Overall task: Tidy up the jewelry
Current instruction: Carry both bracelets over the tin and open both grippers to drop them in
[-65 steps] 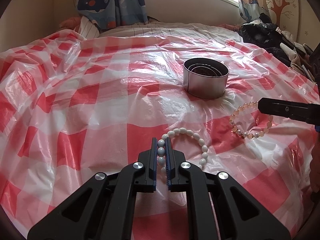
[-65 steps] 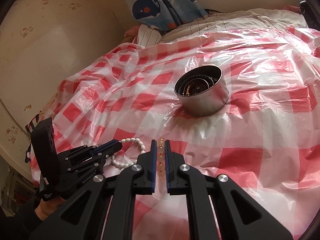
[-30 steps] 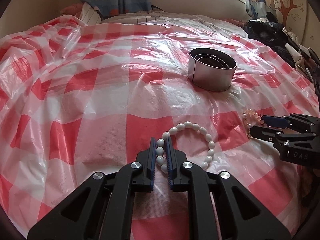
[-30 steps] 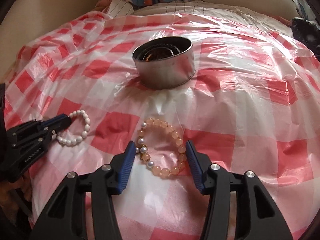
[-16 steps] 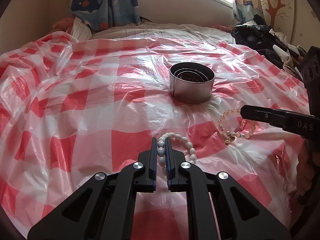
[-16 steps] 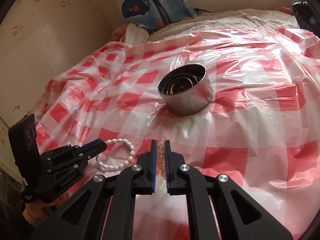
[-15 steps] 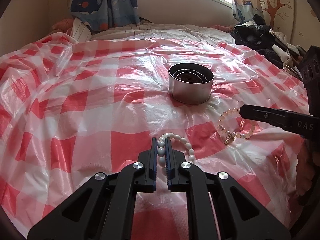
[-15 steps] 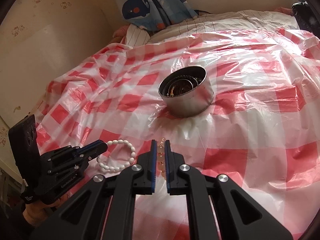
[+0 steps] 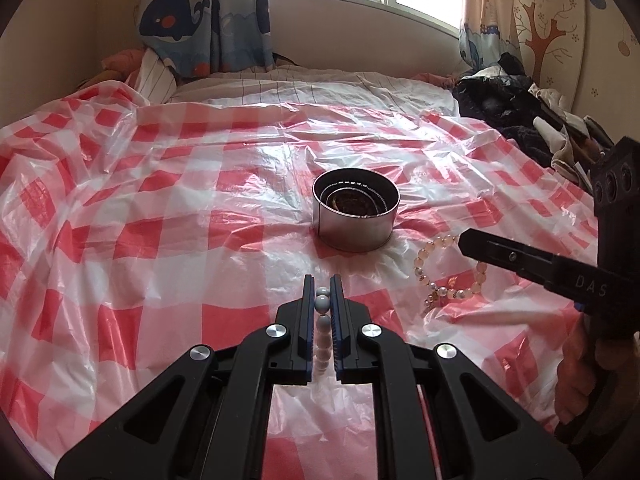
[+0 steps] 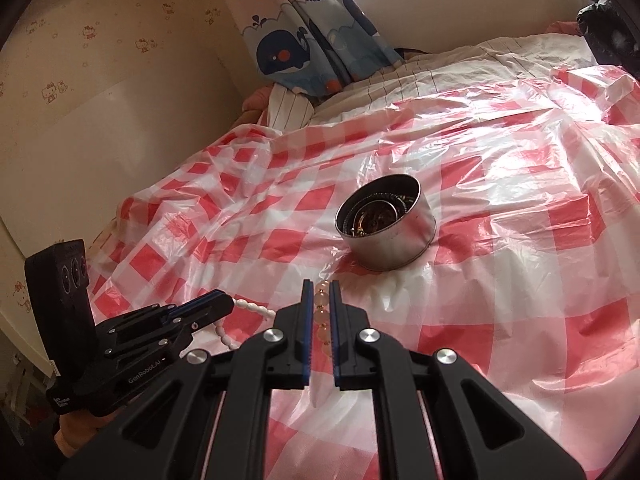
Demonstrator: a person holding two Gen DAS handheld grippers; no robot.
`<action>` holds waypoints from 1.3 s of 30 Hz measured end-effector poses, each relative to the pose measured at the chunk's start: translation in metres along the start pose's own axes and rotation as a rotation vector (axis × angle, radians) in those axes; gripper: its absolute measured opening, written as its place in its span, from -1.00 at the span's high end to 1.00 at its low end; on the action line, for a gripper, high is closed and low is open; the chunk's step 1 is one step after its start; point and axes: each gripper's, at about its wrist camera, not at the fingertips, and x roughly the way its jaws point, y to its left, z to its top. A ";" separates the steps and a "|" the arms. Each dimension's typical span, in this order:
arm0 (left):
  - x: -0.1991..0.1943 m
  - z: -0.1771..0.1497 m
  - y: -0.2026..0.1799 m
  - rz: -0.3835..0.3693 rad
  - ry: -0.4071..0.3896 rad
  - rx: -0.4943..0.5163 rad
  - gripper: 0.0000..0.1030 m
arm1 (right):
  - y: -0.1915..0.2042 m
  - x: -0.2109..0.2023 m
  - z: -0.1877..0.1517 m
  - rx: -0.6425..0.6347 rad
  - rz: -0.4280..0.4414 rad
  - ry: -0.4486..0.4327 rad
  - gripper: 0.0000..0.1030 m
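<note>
Clearly both bracelets are pinched and lifted: the left gripper [image 9: 322,300] has its blue ribbed pads closed on a strand of smooth, glossy white beads, the white bracelet [image 9: 322,322], which hangs down between the black fingers. Over at the right gripper [image 10: 320,302], the jaws are likewise narrowed onto a peach bracelet [image 9: 444,270] of translucent round beads with a few pearly spacers, its loop dangling clear of the cover in the left wrist view. Beneath them lies a thin, crinkled plastic sheet [image 9: 180,240] in red and white checks, shiny and creased. Just beyond both grippers stands a low round metal tin [image 9: 355,216], brushed steel with a side seam, open at the top; inside sit dark coiled pieces, possibly bangles and a chain, though the glare blurs them. Whale-print curtains [image 9: 200,20] hang behind
</note>
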 end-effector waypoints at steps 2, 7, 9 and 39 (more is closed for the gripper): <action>-0.002 0.008 -0.002 -0.009 -0.012 -0.003 0.86 | -0.003 -0.002 0.003 0.015 0.007 -0.013 0.84; -0.007 0.025 -0.004 -0.031 -0.035 -0.011 0.87 | -0.009 -0.005 0.007 0.049 0.014 -0.039 0.84; -0.007 0.031 -0.005 -0.041 -0.041 -0.015 0.86 | -0.010 -0.007 0.009 0.054 0.021 -0.051 0.84; 0.103 0.071 0.017 0.030 0.028 -0.158 0.02 | -0.025 0.070 0.086 0.048 -0.006 -0.037 0.69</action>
